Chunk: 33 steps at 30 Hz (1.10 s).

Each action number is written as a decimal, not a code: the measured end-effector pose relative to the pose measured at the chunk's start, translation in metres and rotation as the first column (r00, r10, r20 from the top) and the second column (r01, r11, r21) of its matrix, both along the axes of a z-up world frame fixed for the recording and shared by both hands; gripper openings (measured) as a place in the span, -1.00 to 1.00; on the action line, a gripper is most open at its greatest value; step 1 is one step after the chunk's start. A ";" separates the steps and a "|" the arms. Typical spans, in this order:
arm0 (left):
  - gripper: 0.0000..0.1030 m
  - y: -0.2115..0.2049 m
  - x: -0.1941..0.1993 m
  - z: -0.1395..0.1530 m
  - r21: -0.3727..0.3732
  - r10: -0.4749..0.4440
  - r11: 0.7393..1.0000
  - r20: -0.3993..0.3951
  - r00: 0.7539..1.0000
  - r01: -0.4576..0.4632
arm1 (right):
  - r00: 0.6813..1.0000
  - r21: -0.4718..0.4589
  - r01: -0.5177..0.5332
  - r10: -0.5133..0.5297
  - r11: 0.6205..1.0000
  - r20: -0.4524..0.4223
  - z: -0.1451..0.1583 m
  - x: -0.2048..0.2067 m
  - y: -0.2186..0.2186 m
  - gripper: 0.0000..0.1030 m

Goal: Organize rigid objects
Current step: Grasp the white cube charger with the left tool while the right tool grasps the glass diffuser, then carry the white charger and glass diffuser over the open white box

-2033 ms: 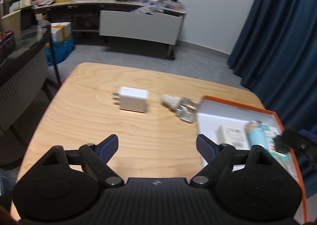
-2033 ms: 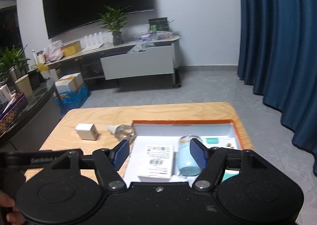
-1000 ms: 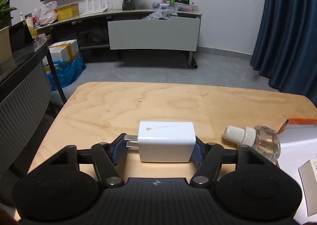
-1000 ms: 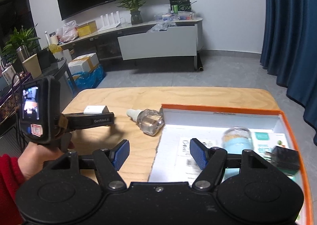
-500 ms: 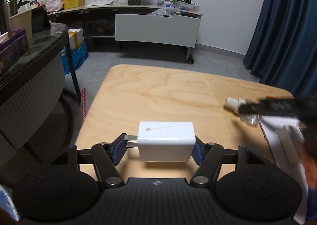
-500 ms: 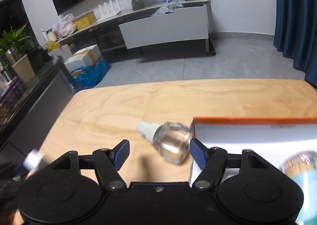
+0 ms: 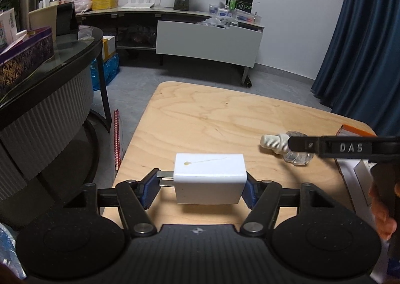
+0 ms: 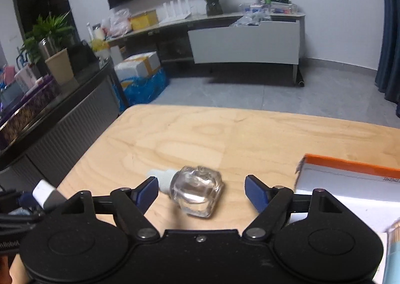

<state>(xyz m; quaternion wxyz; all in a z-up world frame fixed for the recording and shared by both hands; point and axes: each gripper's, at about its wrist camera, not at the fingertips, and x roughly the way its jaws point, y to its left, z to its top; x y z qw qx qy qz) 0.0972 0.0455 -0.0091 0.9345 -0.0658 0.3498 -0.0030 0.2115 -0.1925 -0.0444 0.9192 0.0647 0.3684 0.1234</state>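
Left gripper (image 7: 200, 189): we clamp the white charger (image 7: 208, 177) above the wooden table (image 7: 220, 119).
Right gripper (image 8: 202, 190): our jaws are opening, straddling the clear bottle (image 8: 196, 194) untouched.

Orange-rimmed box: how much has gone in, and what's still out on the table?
Done: the orange-rimmed box already holds some items, though only slivers show at the frame edges. In hand: the left tongs are shut on the white charger, lifted off the wooden table. Left: the clear glass bottle lies on its side beside the box, between the right tongs, whose jaws are opening, not gripping.
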 end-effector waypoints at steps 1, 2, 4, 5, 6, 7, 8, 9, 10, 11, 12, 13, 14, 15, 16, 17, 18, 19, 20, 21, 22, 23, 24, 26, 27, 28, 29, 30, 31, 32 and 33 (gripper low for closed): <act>0.29 0.000 0.000 0.000 -0.003 0.000 1.000 0.001 1.000 0.000 | 1.000 0.007 -0.016 0.016 1.000 0.005 0.000 0.000 0.005 0.78; 0.29 0.000 0.000 0.000 -0.004 -0.001 1.000 0.001 1.000 0.001 | 0.999 0.000 -0.044 0.044 0.999 0.020 0.000 0.000 0.010 0.78; 0.29 0.001 -0.002 0.000 -0.005 -0.004 1.000 0.004 1.000 0.004 | 0.996 -0.093 -0.078 0.082 0.993 0.042 -0.001 0.004 0.024 0.79; 0.29 0.002 -0.004 0.000 -0.005 -0.004 1.000 0.007 1.000 0.004 | 0.995 -0.146 -0.085 0.093 0.986 0.047 -0.002 0.006 0.030 0.79; 0.29 0.002 -0.004 -0.001 -0.004 -0.003 1.000 0.009 1.000 0.003 | 0.994 -0.180 -0.093 0.103 0.979 0.043 -0.004 0.010 0.033 0.80; 0.29 0.002 -0.004 -0.001 -0.006 -0.001 1.000 0.010 1.000 0.001 | 0.994 -0.185 -0.102 0.109 0.977 0.030 -0.007 0.012 0.034 0.80; 0.29 0.003 -0.004 -0.002 -0.008 0.002 1.000 0.008 1.000 -0.002 | 0.994 -0.171 -0.107 0.111 0.980 0.015 -0.010 0.015 0.034 0.80; 0.29 0.003 -0.004 -0.002 -0.011 0.005 1.000 0.007 1.000 -0.005 | 0.994 -0.150 -0.105 0.107 0.983 0.003 -0.013 0.018 0.033 0.80; 0.29 0.003 -0.003 -0.003 -0.014 0.007 1.000 0.005 1.000 -0.007 | 0.995 -0.135 -0.097 0.098 0.986 -0.004 -0.015 0.020 0.034 0.80; 0.29 0.003 -0.002 -0.003 -0.016 0.009 1.000 0.004 1.000 -0.009 | 0.996 -0.120 -0.084 0.083 0.989 -0.011 -0.017 0.022 0.034 0.81; 0.29 0.003 -0.002 -0.003 -0.016 0.009 1.000 0.005 1.000 -0.009 | 0.998 -0.105 -0.068 0.067 0.992 -0.006 -0.018 0.022 0.036 0.81; 0.29 0.002 -0.003 -0.002 -0.013 0.007 1.000 0.007 1.000 -0.007 | 0.999 -0.090 -0.048 0.048 0.995 0.000 -0.018 0.020 0.037 0.81; 0.29 0.002 -0.003 -0.002 -0.012 0.007 1.000 0.009 1.000 -0.007 | 1.000 -0.082 -0.027 0.027 0.996 0.004 -0.018 0.020 0.040 0.81; 0.29 0.002 -0.004 -0.002 -0.012 0.008 1.000 0.011 1.000 -0.008 | 1.000 -0.083 -0.004 0.005 0.997 0.006 -0.018 0.019 0.042 0.81; 0.29 0.003 -0.004 -0.002 -0.012 0.011 1.000 0.013 1.000 -0.011 | 1.000 -0.086 0.018 -0.017 0.996 0.009 -0.018 0.019 0.045 0.83; 0.29 0.003 -0.004 -0.002 -0.013 0.014 1.000 0.013 1.000 -0.014 | 1.000 -0.085 0.027 -0.026 0.996 0.014 -0.018 0.017 0.048 0.90; 0.29 0.004 -0.005 -0.002 -0.015 0.018 1.000 0.013 1.000 -0.017 | 0.999 -0.089 0.027 -0.025 0.996 0.019 -0.019 0.016 0.050 0.93; 0.29 0.005 -0.005 -0.002 -0.014 0.022 1.000 0.014 1.000 -0.022 | 0.999 -0.106 0.035 -0.033 0.994 0.026 -0.020 0.015 0.053 0.94; 0.29 0.005 -0.005 -0.002 -0.012 0.025 1.000 0.014 1.000 -0.025 | 0.999 -0.120 0.042 -0.038 0.992 0.033 -0.021 0.015 0.056 0.94; 0.29 0.006 -0.005 -0.002 -0.016 0.027 1.000 0.014 1.000 -0.027 | 0.998 -0.126 0.046 -0.041 0.991 0.042 -0.022 0.014 0.058 0.91; 0.29 0.007 -0.005 -0.002 -0.019 0.029 0.999 0.014 0.999 -0.029 | 0.998 -0.124 0.049 -0.043 0.991 0.054 -0.022 0.012 0.058 0.86; 0.29 0.007 -0.005 -0.002 -0.017 0.031 0.999 0.015 0.999 -0.031 | 0.997 -0.104 0.047 -0.042 0.993 0.058 -0.022 0.011 0.056 0.86; 0.29 0.007 -0.005 -0.001 -0.014 0.033 0.999 0.016 0.999 -0.033 | 0.997 -0.089 0.047 -0.042 0.995 0.057 -0.022 0.011 0.055 0.85; 0.29 0.008 -0.005 -0.001 -0.019 0.038 0.999 0.015 0.999 -0.038 | 0.997 -0.084 0.051 -0.047 0.995 0.058 -0.020 0.007 0.053 0.85; 0.29 0.009 -0.005 -0.001 -0.020 0.040 0.999 0.015 0.999 -0.039 | 0.997 -0.089 0.051 -0.045 0.995 0.066 -0.018 0.005 0.052 0.85; 0.29 0.009 -0.005 -0.001 -0.019 0.042 0.999 0.017 0.999 -0.041 | 0.996 -0.095 0.049 -0.042 0.994 0.074 -0.016 0.002 0.053 0.85; 0.29 0.008 -0.005 0.000 -0.019 0.042 0.999 0.019 0.999 -0.041 | 0.996 -0.098 0.047 -0.039 0.994 0.080 -0.013 -0.001 0.052 0.85; 0.29 0.008 -0.006 0.001 -0.020 0.040 0.999 0.022 0.999 -0.040 | 0.996 -0.098 0.043 -0.035 0.994 0.083 -0.010 -0.005 0.052 0.85; 0.29 0.007 -0.006 0.002 -0.018 0.038 0.999 0.027 0.999 -0.037 | 0.996 -0.099 0.042 -0.033 0.994 0.086 -0.006 -0.009 0.051 0.85; 0.29 0.006 -0.007 0.003 -0.015 0.035 0.999 0.032 0.999 -0.035 | 0.995 -0.100 0.043 -0.034 0.994 0.090 -0.003 -0.014 0.050 0.85; 0.28 0.005 -0.009 0.004 -0.013 0.032 0.999 0.035 0.999 -0.032 | 0.995 -0.099 0.045 -0.036 0.994 0.090 -0.001 -0.019 0.048 0.85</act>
